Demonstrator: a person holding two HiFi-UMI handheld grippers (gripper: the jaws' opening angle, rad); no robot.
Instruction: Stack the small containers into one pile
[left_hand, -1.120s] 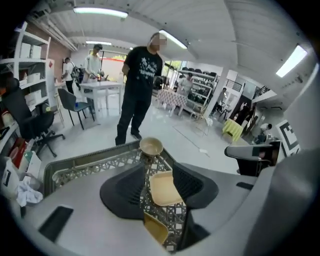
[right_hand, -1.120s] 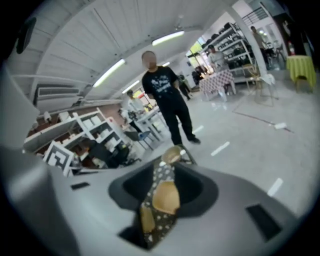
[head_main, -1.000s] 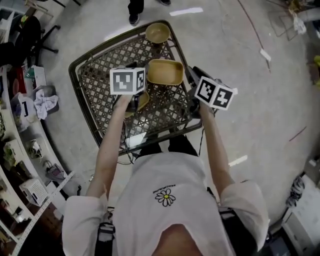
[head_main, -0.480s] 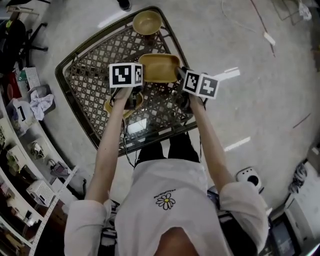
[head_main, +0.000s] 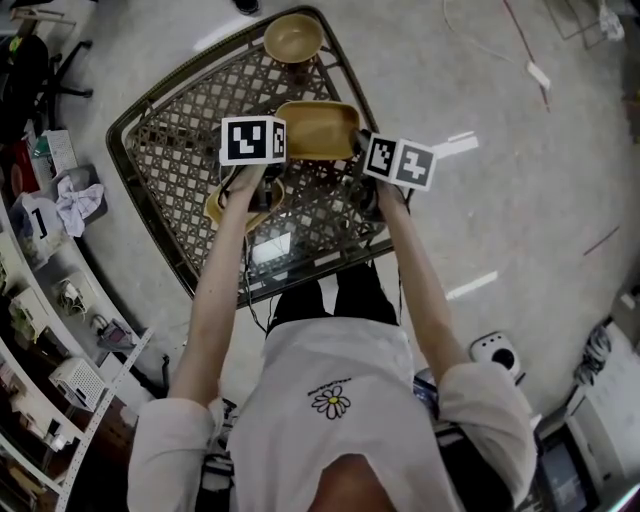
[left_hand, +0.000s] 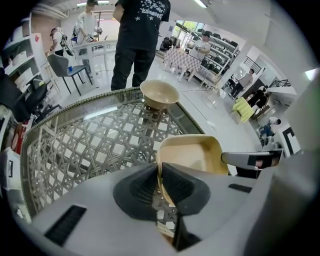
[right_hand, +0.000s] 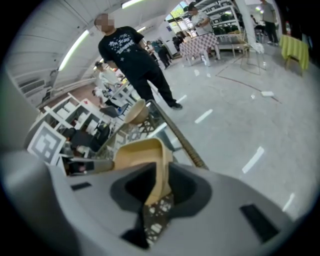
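Showing the grasp step of the stacking task: a tan rectangular container (head_main: 318, 130) sits on the lattice-topped counter (head_main: 170, 150), taken from two sides at once.

**Left gripper** (left_hand: 160, 187): its jaws have just been closing and now stand nearly together. The thin left wall of the container runs upright between the ribbed pads, which press on it from both faces.

**Right gripper** (right_hand: 157, 192): its jaws have also just been closing, though they remain somewhat wider apart. The opposite wall of the container stands slightly tilted between the pads and appears pinched, with the outer pad flat against it.

**Other pieces:** a round bowl (head_main: 293, 38) rests at the far edge of the counter, well apart from the held container. A shallow dish (head_main: 218, 205) lies near the person, partly hidden under the left forearm. None of the three is nested in another yet, so the pile is judged not yet begun.

**Next move, as judged:** the container must be raised with both grippers rising together and keeping an even distance, since each holds only a thin rim and any twist could slip the wall from a pad. It then needs carrying level over one of the other pieces. Which piece will serve as the base cannot be told from these views.
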